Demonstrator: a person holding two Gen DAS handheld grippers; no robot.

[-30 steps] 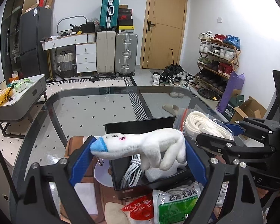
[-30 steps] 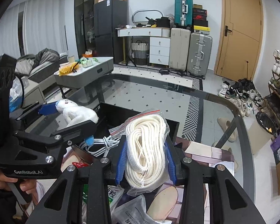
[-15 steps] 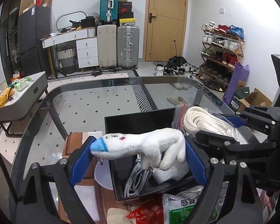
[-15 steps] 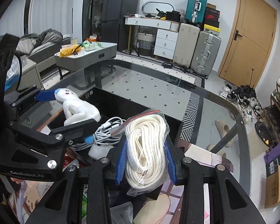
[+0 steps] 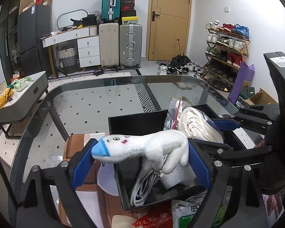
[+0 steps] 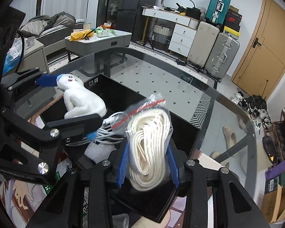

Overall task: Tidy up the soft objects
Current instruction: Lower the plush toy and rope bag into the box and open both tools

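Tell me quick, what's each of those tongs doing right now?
Left tongs: closed on the white plush toy.
Right tongs: closed on the bagged white rope.

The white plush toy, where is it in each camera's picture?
Left wrist view: the white plush toy is at the lower centre, clamped in the left gripper above the black box.
Right wrist view: the toy is at the left, above the same box.
Shared landmark: the black box.
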